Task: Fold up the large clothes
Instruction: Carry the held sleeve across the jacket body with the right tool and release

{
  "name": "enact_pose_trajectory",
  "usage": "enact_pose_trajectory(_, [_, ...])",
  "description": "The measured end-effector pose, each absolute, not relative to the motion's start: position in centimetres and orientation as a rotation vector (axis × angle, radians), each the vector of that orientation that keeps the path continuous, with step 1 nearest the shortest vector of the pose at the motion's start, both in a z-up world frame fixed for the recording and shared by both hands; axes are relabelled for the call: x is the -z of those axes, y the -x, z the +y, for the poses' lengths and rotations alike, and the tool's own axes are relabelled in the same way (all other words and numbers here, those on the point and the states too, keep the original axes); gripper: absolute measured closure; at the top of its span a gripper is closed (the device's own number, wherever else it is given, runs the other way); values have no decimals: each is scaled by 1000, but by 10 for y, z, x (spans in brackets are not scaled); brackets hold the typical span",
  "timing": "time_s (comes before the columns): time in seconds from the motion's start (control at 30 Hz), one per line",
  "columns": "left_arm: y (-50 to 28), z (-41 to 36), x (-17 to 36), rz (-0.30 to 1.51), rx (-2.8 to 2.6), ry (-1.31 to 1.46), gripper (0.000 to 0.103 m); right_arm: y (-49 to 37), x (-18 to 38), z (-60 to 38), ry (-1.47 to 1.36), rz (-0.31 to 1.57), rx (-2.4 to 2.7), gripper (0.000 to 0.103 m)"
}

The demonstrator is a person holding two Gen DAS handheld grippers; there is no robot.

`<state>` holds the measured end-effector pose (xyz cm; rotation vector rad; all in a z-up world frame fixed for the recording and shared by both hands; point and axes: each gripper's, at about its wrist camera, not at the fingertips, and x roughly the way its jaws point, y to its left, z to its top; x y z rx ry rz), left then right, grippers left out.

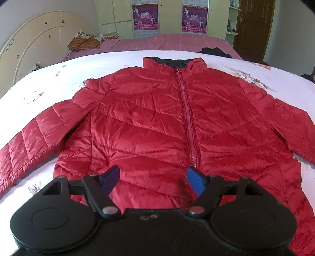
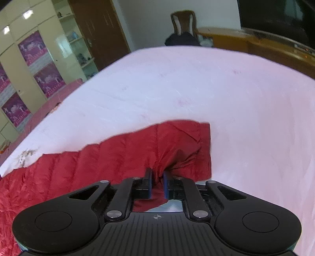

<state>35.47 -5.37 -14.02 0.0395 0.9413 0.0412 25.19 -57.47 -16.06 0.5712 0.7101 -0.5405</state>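
A red quilted puffer jacket (image 1: 157, 122) lies face up and zipped on a white sheet (image 1: 78, 74), collar far, both sleeves spread out. My left gripper (image 1: 153, 177) is open and empty, hovering over the jacket's lower front near the zipper (image 1: 189, 122). In the right wrist view, my right gripper (image 2: 157, 182) is shut on a pinch of the jacket's sleeve (image 2: 149, 149) near its cuff (image 2: 200, 137), and the fabric bunches between the blue pads.
The white sheet (image 2: 196, 88) covers a bed with a pink checked cover (image 1: 177, 42) behind. A curved headboard (image 1: 39, 45) and pillows are at far left, cupboards with posters (image 1: 145, 16) at the back. A wooden chair (image 2: 183, 25) and desk stand beyond the bed.
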Motion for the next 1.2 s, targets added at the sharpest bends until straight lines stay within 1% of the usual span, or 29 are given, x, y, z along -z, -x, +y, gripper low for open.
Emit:
enact_pose_trajectory(0.27, [-354,-23,125,892,-50,10,30,-287,108,-519,-428,578,348,96])
enact_pose_trajectory(0.43, [-348,9,117,867,-85,42,30,-321,82,-436,-362,545,140,96])
enact_pose_trajectory(0.53, [-346,32,115,852,-100,66,30,-338,78,-374,-316,554,12,97])
enact_pose_trajectory(0.77, [-344,82,110,832,-132,78,30,-359,95,-228,-241,625,-238,97])
enact_pose_trajectory(0.97, [-349,109,111,832,-124,94,30,-366,124,-154,-213,742,-381,96])
enact_pose_trajectory(1.03, [-352,110,111,827,-111,96,27,-367,127,-137,-211,768,-415,96])
enact_pose_trajectory(1.1, [-354,108,111,819,-92,91,17,-375,128,-125,-197,781,-436,96])
enact_pose_trajectory(1.2, [-360,100,110,807,-51,78,13,-381,127,-122,-209,792,-454,96])
